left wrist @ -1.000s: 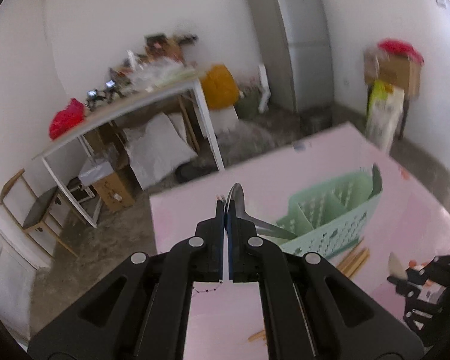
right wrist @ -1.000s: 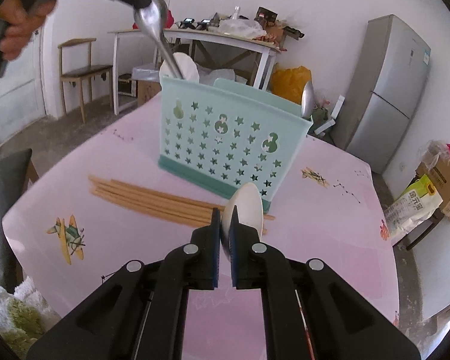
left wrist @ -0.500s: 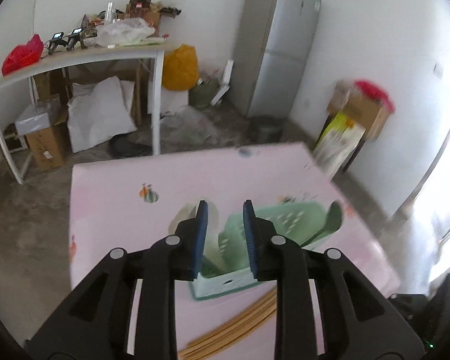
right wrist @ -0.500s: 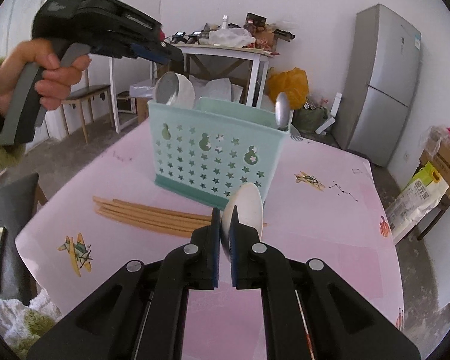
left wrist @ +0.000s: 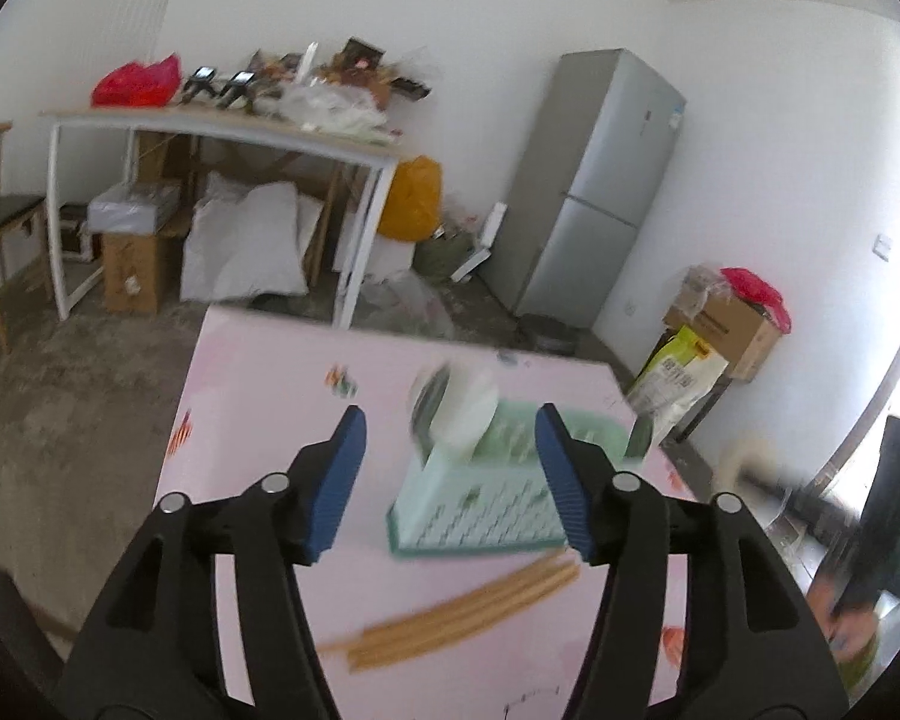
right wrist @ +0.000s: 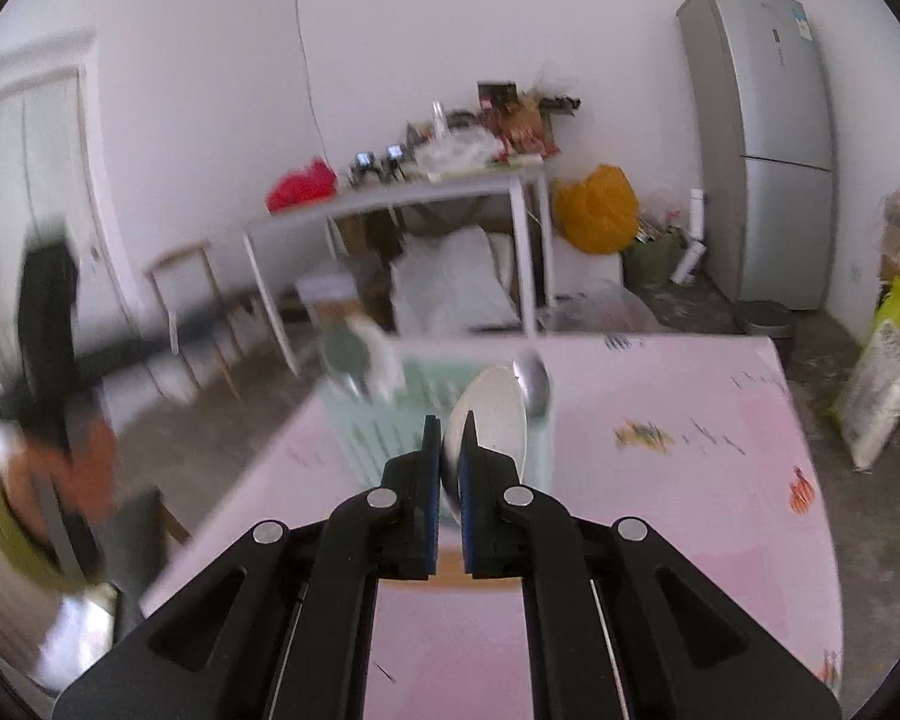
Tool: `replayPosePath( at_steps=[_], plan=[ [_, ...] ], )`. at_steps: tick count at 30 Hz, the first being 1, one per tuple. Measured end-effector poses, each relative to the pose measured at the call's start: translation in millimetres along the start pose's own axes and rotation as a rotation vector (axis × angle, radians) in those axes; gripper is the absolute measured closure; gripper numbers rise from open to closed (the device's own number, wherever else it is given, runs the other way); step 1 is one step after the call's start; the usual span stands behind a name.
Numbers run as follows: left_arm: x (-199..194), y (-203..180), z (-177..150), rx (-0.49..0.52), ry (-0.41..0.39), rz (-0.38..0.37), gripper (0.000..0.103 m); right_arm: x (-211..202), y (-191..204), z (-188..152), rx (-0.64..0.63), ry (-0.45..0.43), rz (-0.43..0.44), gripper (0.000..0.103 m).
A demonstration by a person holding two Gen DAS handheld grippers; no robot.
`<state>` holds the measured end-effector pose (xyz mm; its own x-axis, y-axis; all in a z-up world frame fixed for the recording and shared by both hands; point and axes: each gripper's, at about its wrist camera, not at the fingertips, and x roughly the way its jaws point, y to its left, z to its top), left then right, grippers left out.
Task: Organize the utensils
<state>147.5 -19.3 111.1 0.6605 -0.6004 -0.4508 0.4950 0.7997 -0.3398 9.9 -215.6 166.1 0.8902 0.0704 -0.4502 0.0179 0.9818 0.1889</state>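
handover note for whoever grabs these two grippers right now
Left hand-held gripper: open, empty; its jaws have just been opening after dropping a metal spoon.
Right hand-held gripper: shut on a white spoon, raised in front of the caddy.
Done: caddy on the pink table already holds spoons.
Left: drop in the white spoon, then the chopsticks lying in front of the caddy.

Pink table (left wrist: 258,420) with small orange and dark printed motifs. Mint-green utensil basket (left wrist: 480,510), star-shaped cutouts blurred. White spoon (right wrist: 492,414) in black right gripper (right wrist: 448,420) with blue pads. Tan chopsticks (left wrist: 462,612). Left gripper (left wrist: 447,438) black, blue pads. Silver-grey fridge (left wrist: 594,180), yellow bag (left wrist: 411,198), red bag (left wrist: 135,81), white walls.
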Motion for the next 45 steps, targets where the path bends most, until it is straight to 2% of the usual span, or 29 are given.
replayPosePath(
  at_steps=[5, 8, 12, 16, 21, 28, 34, 38, 40, 42, 45],
  plan=[
    [-7.3, 8.9, -35.7, -0.039, 0.046, 0.021, 0.042, 0.5, -12.9, 45.9, 0.097, -0.115, 0.167, 0.097],
    [-10.0, 10.0, -49.8, -0.043, 0.061, 0.024, 0.041, 13.2, -13.0, 67.8, 0.116, -0.175, 0.222, 0.097],
    [-9.2, 9.3, -62.9, -0.034, 0.081, 0.023, 0.040, 39.3, -12.8, 86.1, 0.150, -0.212, 0.305, 0.097],
    [-4.6, 11.9, -68.4, -0.035, 0.096, 0.030, 0.040, 70.6, -14.1, 96.2, 0.141, -0.222, 0.300, 0.097],
    [2.1, 17.4, -75.1, -0.031, 0.109, 0.053, 0.040, 103.9, -20.9, 92.7, 0.117, -0.198, 0.269, 0.097],
    [16.6, 19.2, -78.9, -0.018, 0.139, 0.066, 0.040, 146.9, -44.6, 61.9, 0.134, -0.107, 0.280, 0.097],
    [29.8, 12.1, -80.3, 0.011, 0.165, 0.050, 0.040, 134.3, -45.7, 44.7, 0.073, -0.079, 0.264, 0.096],
    [35.5, 3.7, -81.9, 0.036, 0.166, 0.038, 0.040, 119.1, -51.9, 34.3, 0.076, -0.060, 0.263, 0.095],
    [38.3, -0.3, -82.8, 0.042, 0.169, 0.029, 0.040, 111.2, -54.8, 31.3, 0.078, -0.056, 0.256, 0.090],
    [39.9, -2.6, -83.0, 0.049, 0.171, 0.026, 0.040, 103.4, -57.6, 29.2, 0.084, -0.058, 0.259, 0.079],
    [42.3, -8.3, -83.5, 0.063, 0.170, 0.023, 0.040, 95.4, -60.8, 28.5, 0.085, -0.061, 0.262, 0.074]
  ],
)
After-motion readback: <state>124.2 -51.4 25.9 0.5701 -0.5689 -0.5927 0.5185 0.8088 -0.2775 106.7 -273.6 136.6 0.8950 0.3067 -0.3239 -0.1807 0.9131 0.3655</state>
